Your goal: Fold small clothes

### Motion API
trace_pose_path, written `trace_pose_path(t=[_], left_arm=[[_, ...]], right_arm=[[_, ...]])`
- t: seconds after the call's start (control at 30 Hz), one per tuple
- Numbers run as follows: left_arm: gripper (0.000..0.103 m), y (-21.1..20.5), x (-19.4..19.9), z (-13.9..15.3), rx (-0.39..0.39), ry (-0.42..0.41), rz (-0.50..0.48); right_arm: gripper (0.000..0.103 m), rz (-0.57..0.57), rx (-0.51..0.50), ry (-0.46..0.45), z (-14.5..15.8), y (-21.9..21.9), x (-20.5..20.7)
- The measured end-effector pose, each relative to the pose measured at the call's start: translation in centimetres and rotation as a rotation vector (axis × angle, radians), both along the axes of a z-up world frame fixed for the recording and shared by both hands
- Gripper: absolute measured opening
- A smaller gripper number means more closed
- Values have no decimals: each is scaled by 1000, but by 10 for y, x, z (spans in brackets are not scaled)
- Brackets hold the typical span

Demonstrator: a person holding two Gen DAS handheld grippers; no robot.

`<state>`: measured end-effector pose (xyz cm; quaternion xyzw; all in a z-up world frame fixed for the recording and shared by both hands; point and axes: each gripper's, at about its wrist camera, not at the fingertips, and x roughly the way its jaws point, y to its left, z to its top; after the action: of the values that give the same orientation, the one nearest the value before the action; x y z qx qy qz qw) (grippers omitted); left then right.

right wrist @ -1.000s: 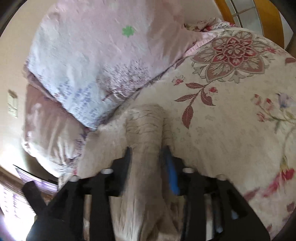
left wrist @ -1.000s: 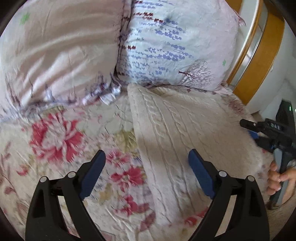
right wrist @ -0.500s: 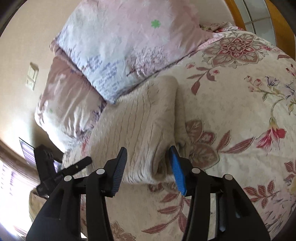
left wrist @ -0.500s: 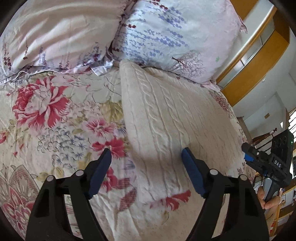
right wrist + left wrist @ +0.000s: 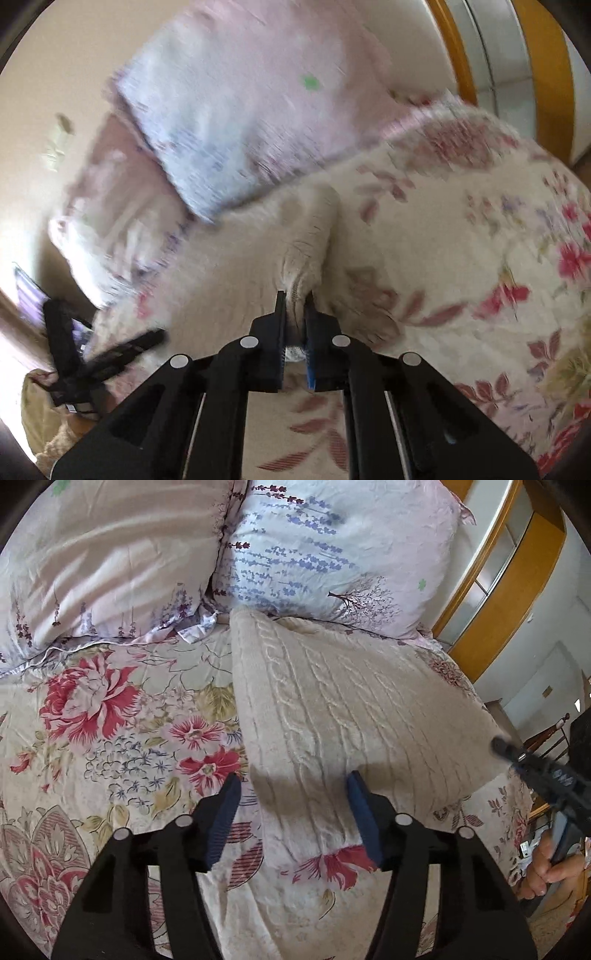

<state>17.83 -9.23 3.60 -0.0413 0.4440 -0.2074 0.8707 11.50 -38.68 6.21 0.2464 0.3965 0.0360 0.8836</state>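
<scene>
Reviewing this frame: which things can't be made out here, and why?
- Right wrist view: pillows and bedspread smeared by motion blur.
- Right wrist view: which part of the sweater the right gripper pinches is unclear.
- Left wrist view: right gripper's jaws cut off by the edge.

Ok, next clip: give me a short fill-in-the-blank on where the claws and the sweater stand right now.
1. The left claw is ____, gripping nothing.
2. The right claw is shut on a pinch of the ____.
3. The cream sweater lies on the ____ bedspread.
4. The sweater's far edge meets a ____.

Missing words: open; sweater; floral; pillow
</scene>
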Motion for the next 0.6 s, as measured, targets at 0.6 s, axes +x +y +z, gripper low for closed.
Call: trace_pose_path(t=[0.6], left_arm=[[66, 15, 14, -16, -139, 130, -4]], right_arm=[[36, -48, 104, 44, -27, -14, -6]])
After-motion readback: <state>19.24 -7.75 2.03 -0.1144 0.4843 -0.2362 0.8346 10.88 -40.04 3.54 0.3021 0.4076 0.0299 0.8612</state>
